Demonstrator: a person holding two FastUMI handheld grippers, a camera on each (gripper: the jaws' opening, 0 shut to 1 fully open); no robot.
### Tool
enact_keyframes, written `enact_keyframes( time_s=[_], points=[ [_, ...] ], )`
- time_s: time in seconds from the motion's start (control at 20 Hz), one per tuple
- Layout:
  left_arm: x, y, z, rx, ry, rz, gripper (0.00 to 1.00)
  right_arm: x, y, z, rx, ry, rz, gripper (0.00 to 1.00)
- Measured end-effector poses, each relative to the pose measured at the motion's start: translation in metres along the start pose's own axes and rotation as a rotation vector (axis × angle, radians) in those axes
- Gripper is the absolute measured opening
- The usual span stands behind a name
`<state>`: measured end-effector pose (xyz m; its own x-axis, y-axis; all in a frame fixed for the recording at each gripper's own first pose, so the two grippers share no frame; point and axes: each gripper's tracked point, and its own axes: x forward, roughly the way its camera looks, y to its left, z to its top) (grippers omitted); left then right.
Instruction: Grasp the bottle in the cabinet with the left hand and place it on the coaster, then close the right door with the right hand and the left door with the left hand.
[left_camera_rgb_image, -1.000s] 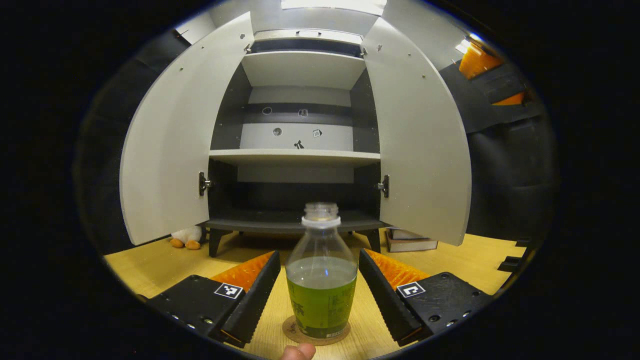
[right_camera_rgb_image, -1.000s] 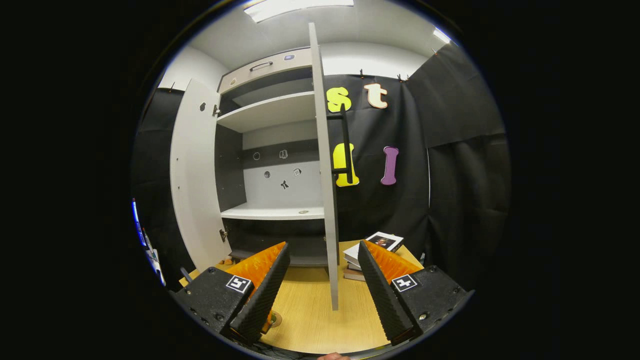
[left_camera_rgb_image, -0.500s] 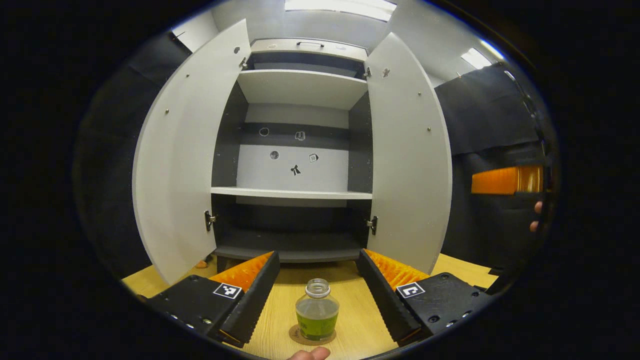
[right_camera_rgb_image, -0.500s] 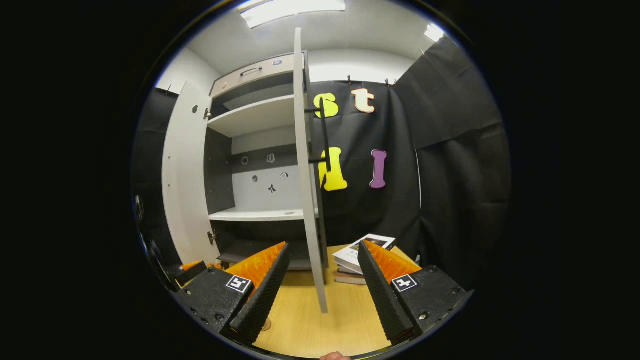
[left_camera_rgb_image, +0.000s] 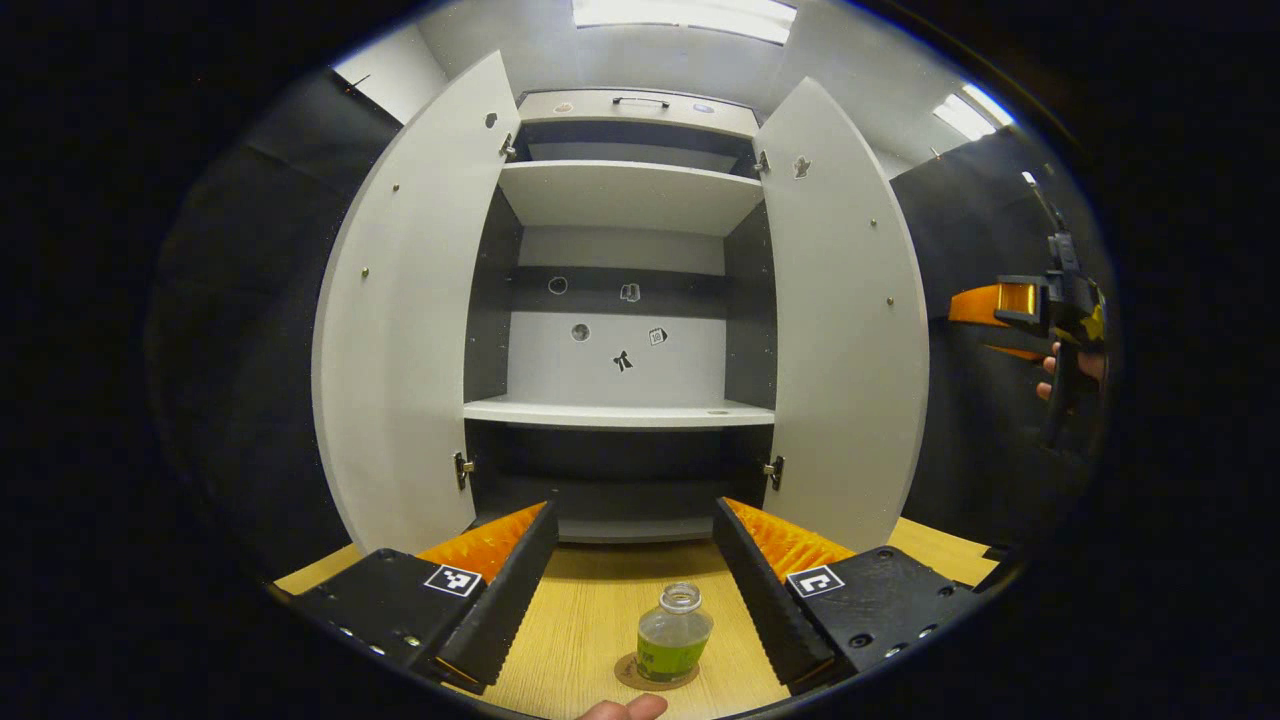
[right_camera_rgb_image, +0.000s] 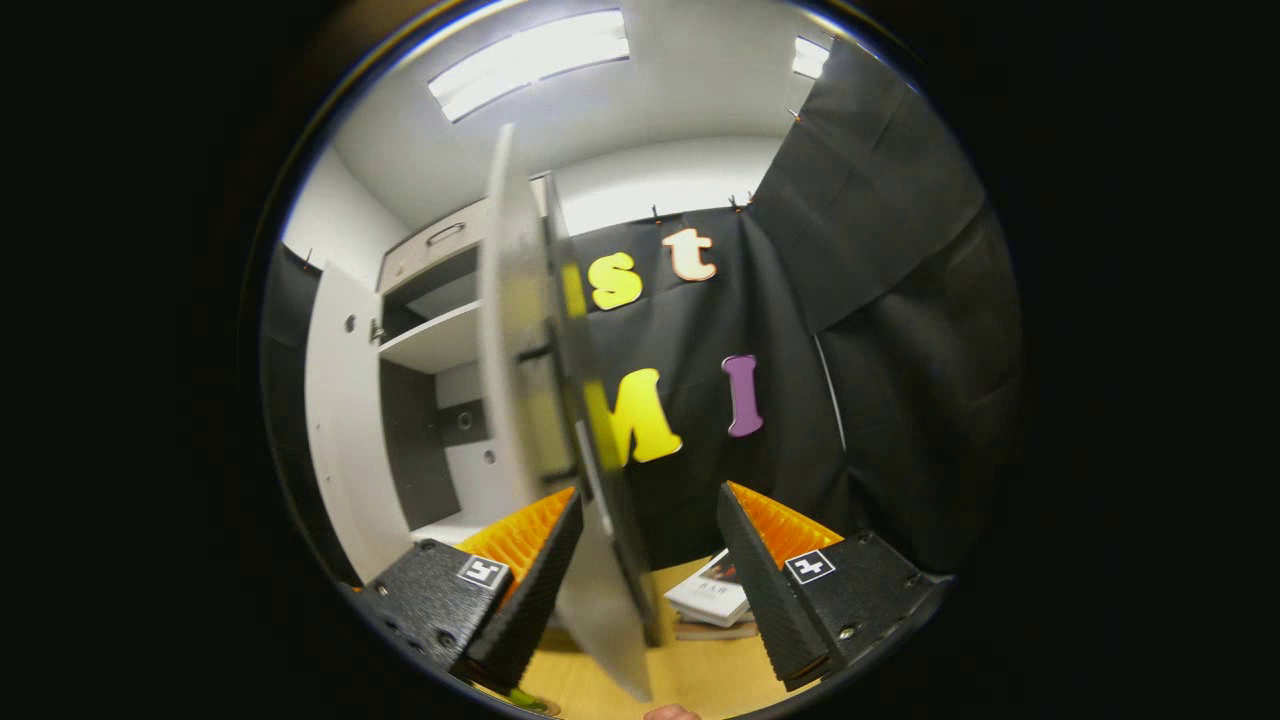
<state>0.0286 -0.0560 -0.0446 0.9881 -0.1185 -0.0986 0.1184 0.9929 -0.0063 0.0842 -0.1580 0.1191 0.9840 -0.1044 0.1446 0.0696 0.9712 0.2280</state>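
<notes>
A clear bottle (left_camera_rgb_image: 675, 632) with green liquid stands upright on a round coaster (left_camera_rgb_image: 655, 673) on the wooden table. My left gripper (left_camera_rgb_image: 635, 512) is open, drawn back above and behind the bottle, apart from it. The cabinet's left door (left_camera_rgb_image: 410, 320) and right door (left_camera_rgb_image: 840, 330) both stand open. At the far right a hand holds my right gripper (left_camera_rgb_image: 1030, 305) level with the right door's outer side. In the right gripper view the right door (right_camera_rgb_image: 520, 400) is edge-on and blurred, its lower edge passing between the fingers of my open right gripper (right_camera_rgb_image: 650, 495).
The cabinet's middle shelf (left_camera_rgb_image: 620, 412) and upper shelf are bare. A stack of books (right_camera_rgb_image: 715, 600) lies on the table right of the cabinet. Black cloth walls stand on both sides. A fingertip (left_camera_rgb_image: 620, 708) shows at the bottom edge.
My left gripper has pulled back and up from the bottle, which stays on the coaster. My right gripper has risen and closed in on the right door's edge.
</notes>
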Motion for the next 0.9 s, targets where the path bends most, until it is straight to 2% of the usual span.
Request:
enact_keyframes(
  time_s=[0.05,0.15,0.3,0.35,0.4,0.45,0.6,0.65,0.7,0.9],
  points=[
    [-0.001,0.001,0.0,0.0,-0.002,0.002,0.95,0.011,0.002,0.01,0.018,0.002,0.012,0.82],
    [0.0,-0.002,0.001,0.0,-0.013,-0.016,0.95,0.032,0.004,0.021,0.028,-0.004,0.038,0.82],
    [0.0,-0.001,0.001,0.008,-0.015,-0.009,0.95,0.048,0.012,0.01,0.008,0.038,0.072,0.82],
    [0.0,0.0,0.001,0.013,-0.016,-0.004,0.95,0.049,0.01,0.005,-0.005,0.043,0.062,0.82],
    [0.0,0.0,0.0,0.015,-0.016,-0.004,0.95,0.051,0.011,0.008,-0.009,0.025,0.056,0.87],
    [0.0,-0.001,-0.001,0.013,-0.016,-0.01,0.95,0.048,0.013,0.012,-0.017,0.019,0.045,0.82],
    [0.001,-0.001,-0.002,0.023,-0.024,-0.018,0.95,0.044,0.024,0.014,-0.087,-0.002,0.055,0.82],
    [0.001,0.001,-0.001,0.031,-0.029,-0.012,0.9,0.043,0.029,0.015,-0.122,-0.013,0.069,0.82],
    [0.001,0.001,-0.001,0.036,-0.032,-0.007,0.95,0.043,0.035,0.015,-0.147,-0.015,0.085,0.82],
    [0.001,0.002,-0.005,0.041,-0.026,-0.006,0.95,0.038,0.072,0.003,-0.16,0.01,0.172,0.82]
  ],
)
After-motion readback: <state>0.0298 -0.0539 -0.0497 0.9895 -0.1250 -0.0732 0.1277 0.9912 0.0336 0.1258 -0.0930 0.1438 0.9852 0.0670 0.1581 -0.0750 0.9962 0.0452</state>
